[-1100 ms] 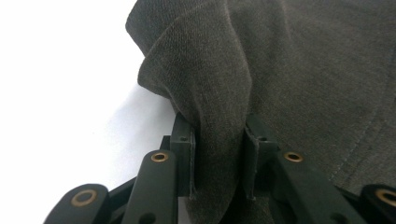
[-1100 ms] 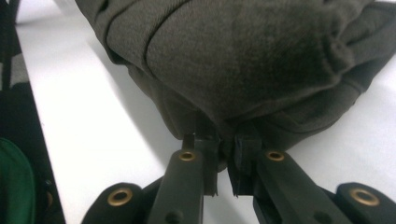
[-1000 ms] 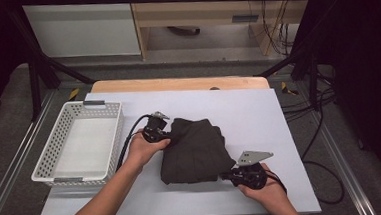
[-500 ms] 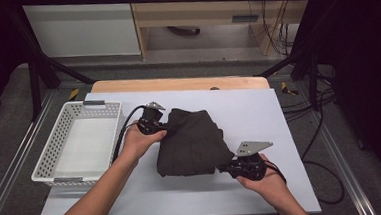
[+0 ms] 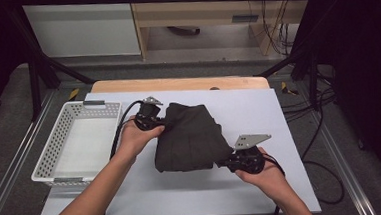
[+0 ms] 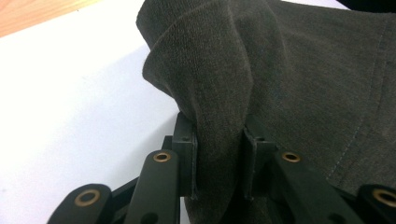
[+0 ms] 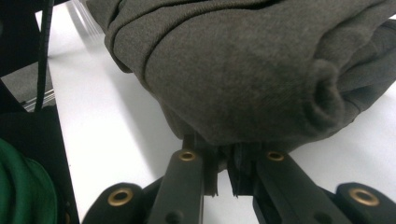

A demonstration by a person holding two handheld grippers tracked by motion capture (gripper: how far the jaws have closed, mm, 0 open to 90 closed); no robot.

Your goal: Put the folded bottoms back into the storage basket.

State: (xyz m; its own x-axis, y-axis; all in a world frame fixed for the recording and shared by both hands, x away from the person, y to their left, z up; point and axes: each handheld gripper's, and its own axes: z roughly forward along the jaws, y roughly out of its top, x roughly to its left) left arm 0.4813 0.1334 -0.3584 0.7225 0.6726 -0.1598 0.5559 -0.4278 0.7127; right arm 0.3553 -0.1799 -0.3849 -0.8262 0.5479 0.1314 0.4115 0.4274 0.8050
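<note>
A grey carpeted floor point(image 5: 9, 123) was seen around a black metal frame point(image 5: 36, 72), with a pale wooden cabinet point(image 5: 197, 12) and a white panel point(image 5: 83, 29) behind and loose cables at the right. Within the frame a white rectangular desk point(image 5: 259, 113) was set, a strip of light wood showing along its far edge. On the desk's left side a white perforated plastic basket point(image 5: 56, 153) was placed. At the desk's centre a dark grey folded knit garment point(image 5: 193, 137) was laid. Its far left corner was pinched between the jaws of the left gripper point(image 6: 218, 161), a fold of cloth gathered between them. Its near right edge was clamped in the nearly closed jaws of the right gripper point(image 7: 223, 173).
</note>
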